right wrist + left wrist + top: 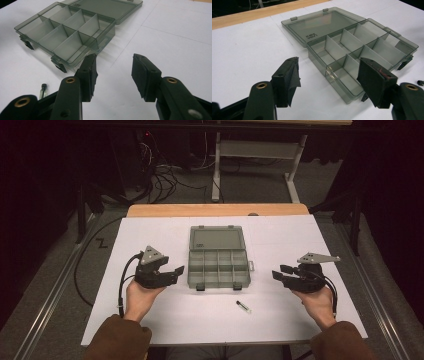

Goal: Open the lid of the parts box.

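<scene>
Two tongs flank an open compartment box point(218, 261) on the white bench point(150, 320), one at each side, both held low over the surface. The left tongs point(176, 270) sit in the person's left hand point(141, 296), forearm entering from the bottom edge in a brown sleeve point(117, 340); the jaws point to the right, toward the box's left wall, and stop just short of it. In the left gripper view the jaws stand wide apart with nothing between them, the box's near corner lying beyond the gap. The right tongs point(278, 272) sit in the right hand point(316, 301) and point left toward the box's right wall, well apart from it. In the right gripper view the jaws point(113, 72) are parted and clamp nothing; bare bench shows between the pads. The box lies at mid-bench, lid point(216, 239) folded flat away from the person, dividers upright, compartments showing no contents. A small vial point(243, 306) with a dark cap lies on the bench in front of the box's right corner, between box and right hand, touching neither.
</scene>
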{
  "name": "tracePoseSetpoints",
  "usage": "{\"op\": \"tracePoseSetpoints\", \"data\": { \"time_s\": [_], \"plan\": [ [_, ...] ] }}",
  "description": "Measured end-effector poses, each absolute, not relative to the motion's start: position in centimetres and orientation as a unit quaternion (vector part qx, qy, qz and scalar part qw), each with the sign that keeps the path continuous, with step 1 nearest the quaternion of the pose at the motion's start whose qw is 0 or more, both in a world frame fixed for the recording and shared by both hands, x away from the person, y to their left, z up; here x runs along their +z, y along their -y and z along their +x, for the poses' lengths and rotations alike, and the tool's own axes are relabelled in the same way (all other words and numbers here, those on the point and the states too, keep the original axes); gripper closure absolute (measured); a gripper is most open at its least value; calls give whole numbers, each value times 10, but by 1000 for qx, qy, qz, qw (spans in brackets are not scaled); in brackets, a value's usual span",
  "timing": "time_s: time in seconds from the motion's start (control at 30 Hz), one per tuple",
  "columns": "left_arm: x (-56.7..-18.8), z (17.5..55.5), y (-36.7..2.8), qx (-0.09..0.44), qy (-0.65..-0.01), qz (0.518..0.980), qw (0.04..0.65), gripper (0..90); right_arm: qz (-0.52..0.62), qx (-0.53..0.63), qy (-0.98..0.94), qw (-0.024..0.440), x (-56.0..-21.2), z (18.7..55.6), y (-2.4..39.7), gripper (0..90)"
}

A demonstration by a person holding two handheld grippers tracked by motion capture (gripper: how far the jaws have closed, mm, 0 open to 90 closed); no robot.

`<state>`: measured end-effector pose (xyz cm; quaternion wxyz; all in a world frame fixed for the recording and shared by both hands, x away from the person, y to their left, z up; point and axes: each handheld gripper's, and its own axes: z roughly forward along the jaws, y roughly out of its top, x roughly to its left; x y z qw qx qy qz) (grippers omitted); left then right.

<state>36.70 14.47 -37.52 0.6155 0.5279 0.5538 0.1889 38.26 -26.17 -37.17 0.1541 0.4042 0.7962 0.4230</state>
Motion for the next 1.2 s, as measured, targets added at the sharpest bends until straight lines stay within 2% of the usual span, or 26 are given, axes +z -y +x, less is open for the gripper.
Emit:
{"op": "tracePoseSetpoints", "data": {
  "time_s": [1.2],
  "plan": [
    [-395,343,-163,193,-564,495,633,318,401,471,-765,179,-390,351,287,496]
  ]
}}
